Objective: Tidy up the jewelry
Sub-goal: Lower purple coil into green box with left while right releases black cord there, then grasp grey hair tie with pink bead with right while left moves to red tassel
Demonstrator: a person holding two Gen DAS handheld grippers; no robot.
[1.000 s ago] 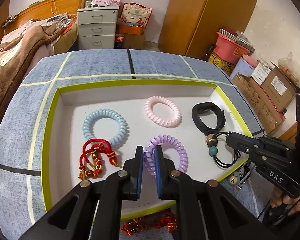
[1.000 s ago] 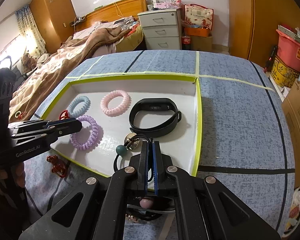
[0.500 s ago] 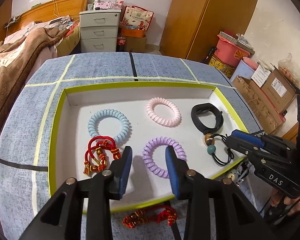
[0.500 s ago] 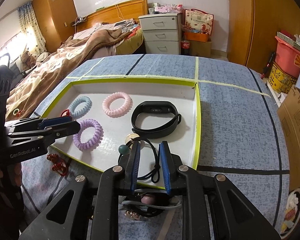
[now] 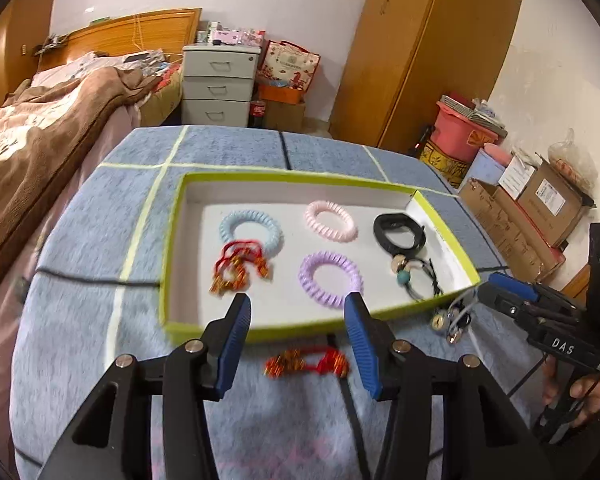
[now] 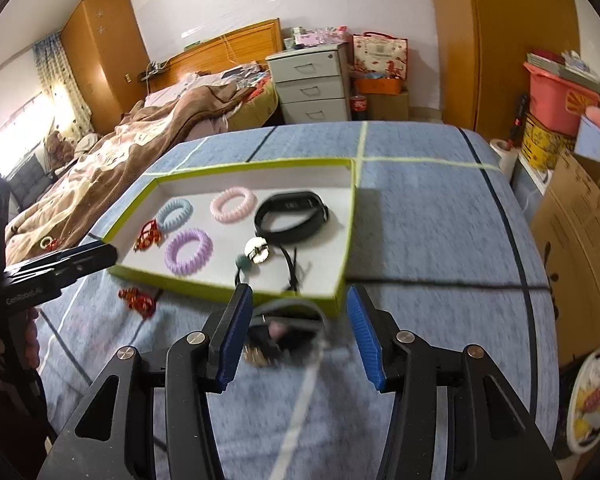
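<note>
Between the spread fingers of the left gripper [image 5: 298, 328] lies a red knotted cord bracelet [image 5: 306, 362] on the blue cloth, just short of the tray's near wall; a second ago these fingers stood narrow over the purple coil band [image 5: 330, 278], which now rests free on the tray floor just beyond the right finger. The right gripper [image 6: 300, 320] has likewise gone from pinched on the beaded black cord [image 6: 268, 262] to gaping wide and empty, pulled back from the tray [image 6: 236, 294]; the cord now lies inside, just past the left fingertip. Between and just ahead of its fingers sits a dark tangle of jewelry [image 6: 284, 328] (too blurred to name its pieces) on the cloth outside the tray.

Farther beyond the fingers in the tray lie the blue coil band [image 5: 252, 232], touching a red tasselled cord [image 5: 240, 268], the pink coil band [image 5: 331, 221] and the black wristband [image 5: 398, 234].

Blue cloth [image 6: 432, 232] crossed by pale and dark tape lines covers the table. Far past the fingers stand a bed with a brown blanket [image 6: 132, 156], a grey drawer unit [image 6: 312, 84] and a wooden wardrobe [image 5: 420, 52]; off to the right are cardboard boxes [image 5: 540, 208].
</note>
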